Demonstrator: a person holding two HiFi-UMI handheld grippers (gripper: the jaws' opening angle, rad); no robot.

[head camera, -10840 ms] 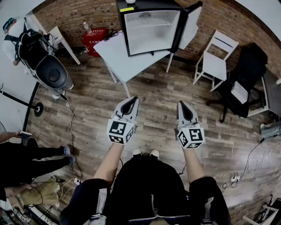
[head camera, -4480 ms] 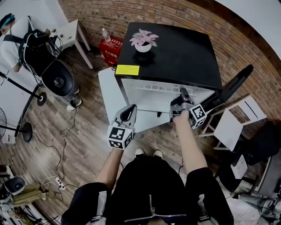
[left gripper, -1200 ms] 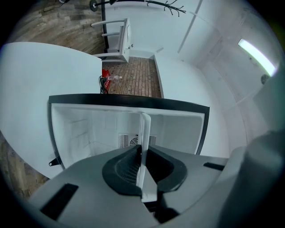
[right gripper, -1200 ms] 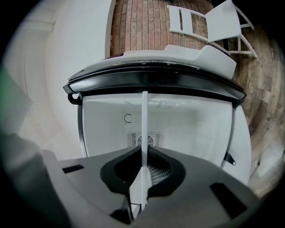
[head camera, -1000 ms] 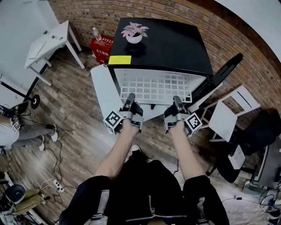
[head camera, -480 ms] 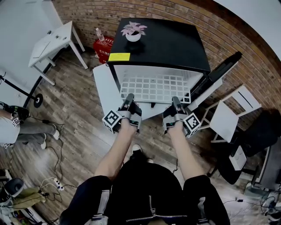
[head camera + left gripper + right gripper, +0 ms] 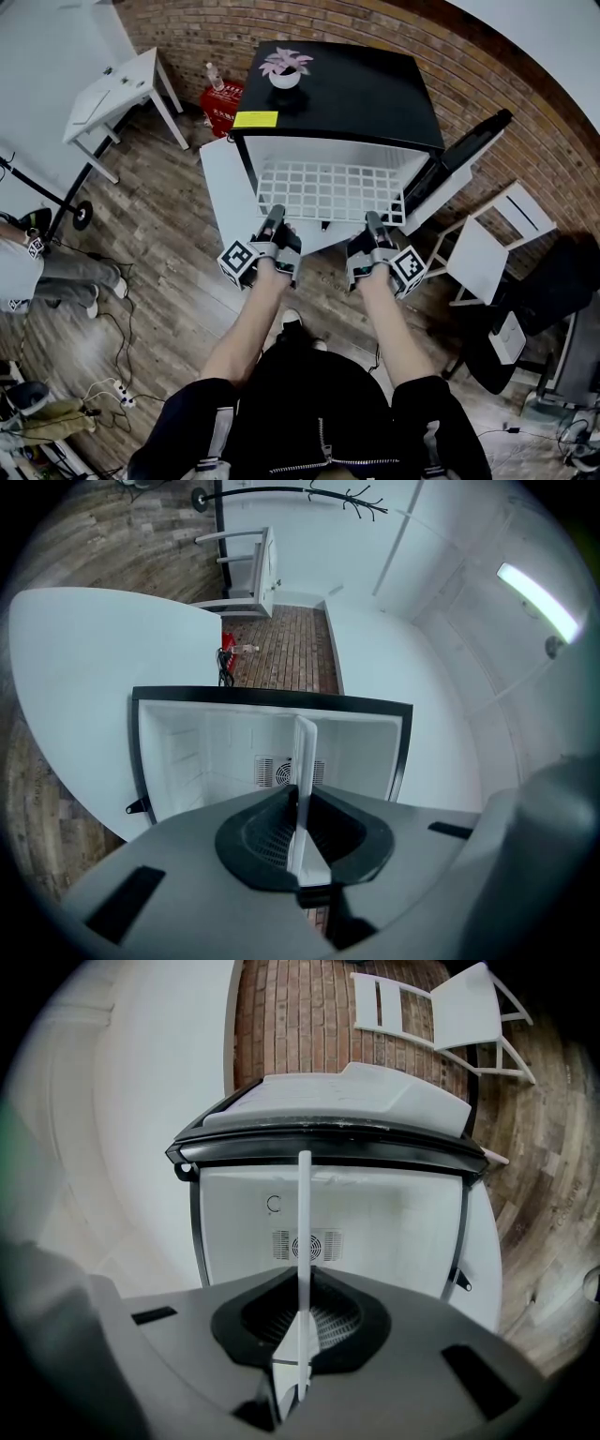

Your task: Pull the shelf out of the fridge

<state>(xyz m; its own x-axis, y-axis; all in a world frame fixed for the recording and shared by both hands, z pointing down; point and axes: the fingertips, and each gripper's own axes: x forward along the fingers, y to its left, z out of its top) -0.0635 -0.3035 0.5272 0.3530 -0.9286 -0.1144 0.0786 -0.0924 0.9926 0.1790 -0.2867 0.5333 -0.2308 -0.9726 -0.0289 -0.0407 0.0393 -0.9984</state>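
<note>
A black mini fridge (image 7: pixel 356 94) stands open on a white table, its inside white. The white wire shelf (image 7: pixel 328 192) sticks out of it, level, toward me. My left gripper (image 7: pixel 275 220) is shut on the shelf's front edge at the left. My right gripper (image 7: pixel 372 223) is shut on the same edge at the right. In the left gripper view the shelf (image 7: pixel 302 789) shows edge-on, pinched between the dark pads of the left gripper (image 7: pixel 302 817). The right gripper view shows the shelf (image 7: pixel 303 1241) the same way, clamped in the right gripper (image 7: pixel 302 1321), with the fridge's back wall (image 7: pixel 394 1222) behind.
The fridge door (image 7: pixel 459 155) hangs open at the right. A potted plant (image 7: pixel 285 67) sits on the fridge top. The white table (image 7: pixel 220 187) juts left of the fridge. A white chair (image 7: pixel 483 248), a small white table (image 7: pixel 108 84), a red crate (image 7: pixel 225 98) and a person (image 7: pixel 37 262) are nearby.
Both grippers have drawn back toward me with the shelf, which now sticks out a little further. Several seconds ago only the right gripper was at the fridge.
</note>
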